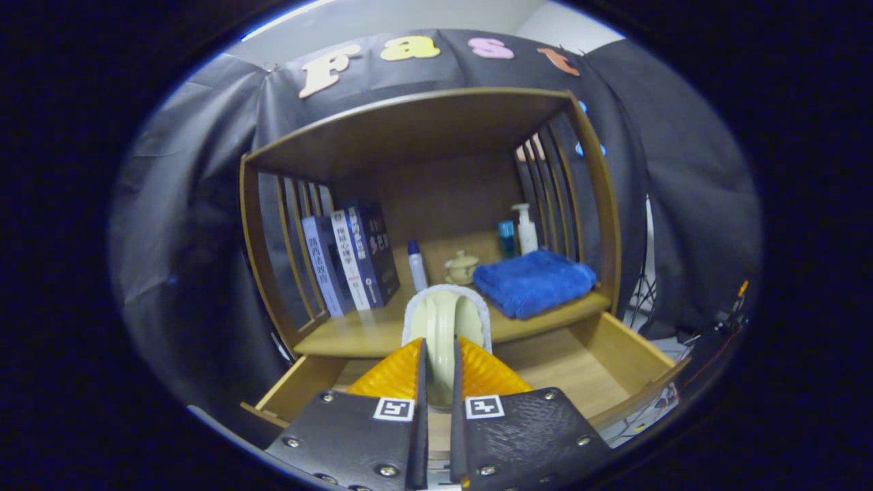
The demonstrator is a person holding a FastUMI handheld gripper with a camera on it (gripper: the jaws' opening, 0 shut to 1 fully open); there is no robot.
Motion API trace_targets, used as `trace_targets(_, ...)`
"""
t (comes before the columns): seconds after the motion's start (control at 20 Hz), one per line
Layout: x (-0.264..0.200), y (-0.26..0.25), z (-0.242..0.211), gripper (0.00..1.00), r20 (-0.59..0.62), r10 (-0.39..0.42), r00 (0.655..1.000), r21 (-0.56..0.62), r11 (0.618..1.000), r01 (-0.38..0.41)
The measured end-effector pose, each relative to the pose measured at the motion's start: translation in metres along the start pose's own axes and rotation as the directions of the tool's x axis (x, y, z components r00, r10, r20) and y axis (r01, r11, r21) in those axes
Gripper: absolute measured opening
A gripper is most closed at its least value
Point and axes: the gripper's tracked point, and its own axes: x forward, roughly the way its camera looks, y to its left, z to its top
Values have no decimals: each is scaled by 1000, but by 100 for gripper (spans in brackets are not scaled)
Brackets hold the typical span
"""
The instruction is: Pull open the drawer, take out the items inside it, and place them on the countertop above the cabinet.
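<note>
**Lifting the brush out of the drawer**

My gripper (pixel 437 372) is pinching a pale brush (pixel 447 320). Both fingers press on its thin handle, one from the left and one from the right. The fingers are almost together, with only the handle between them. The brush head has a fuzzy white edge, and it sticks up just past my fingertips.

Under my fingers is the open drawer (pixel 614 354). It is pulled out toward me. I can see its wooden floor on the right side, and that part looks bare. My gripper hides the middle part, so I cannot tell if more things lie there.

A bit farther away is the countertop (pixel 354 337), the wooden top above the drawer. This is where I think the brush should go. There is a free spot on it just ahead of the brush.

To do this well, I should keep my squeeze firm, so the thin handle does not slip or turn. I should lift the brush higher than the front edge of the countertop, then move it forward slowly, and set it down before I let go.

Farther back, there are books (pixel 348 256) on the left, a folded blue towel (pixel 532 281) on the right, and a little pot (pixel 462 267) and some bottles (pixel 526 228) far behind. I should stay away from them.
</note>
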Motion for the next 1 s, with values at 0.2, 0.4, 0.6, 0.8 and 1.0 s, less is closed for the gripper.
trace_targets(0.2,-8,6,38,13,71,-2,998,-69,998,7)
trace_targets(0.4,12,14,72,13,67,-22,998,-148,989,32)
trace_targets(0.6,59,11,60,13,-41,-54,998,-192,980,46)
trace_targets(0.8,107,5,23,13,-212,-74,975,-172,984,37)
trace_targets(1.0,142,5,-23,13,-331,-69,941,-140,990,23)
